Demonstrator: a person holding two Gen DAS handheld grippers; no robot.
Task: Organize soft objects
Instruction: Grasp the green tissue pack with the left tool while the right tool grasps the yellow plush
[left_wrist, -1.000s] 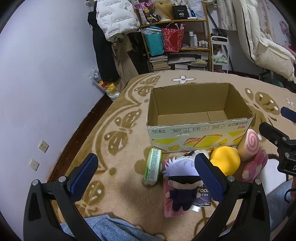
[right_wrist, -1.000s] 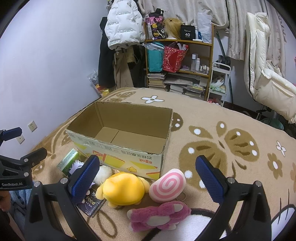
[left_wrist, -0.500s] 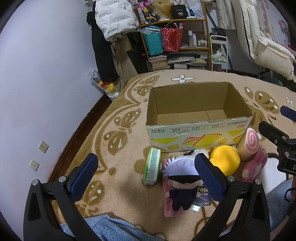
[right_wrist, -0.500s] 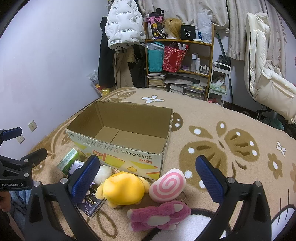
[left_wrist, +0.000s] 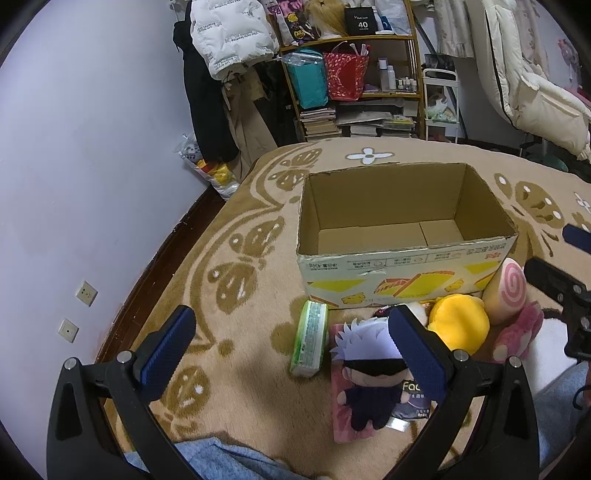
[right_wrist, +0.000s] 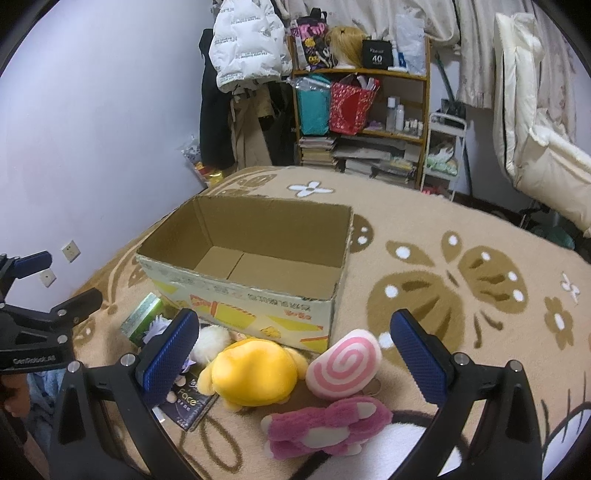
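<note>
Facing up, doll (left_wrist: 365, 373) lengthwise boxward.

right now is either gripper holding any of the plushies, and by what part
Nothing is held. The left gripper and right gripper are both open above the rug; the yellow plush and pink swirl plush lie untouched by the cardboard box.

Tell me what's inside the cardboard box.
The cardboard box shows only its bare flaps on the bottom; no toys are in it. The strip of floor just behind the near wall is hidden in both views.
</note>
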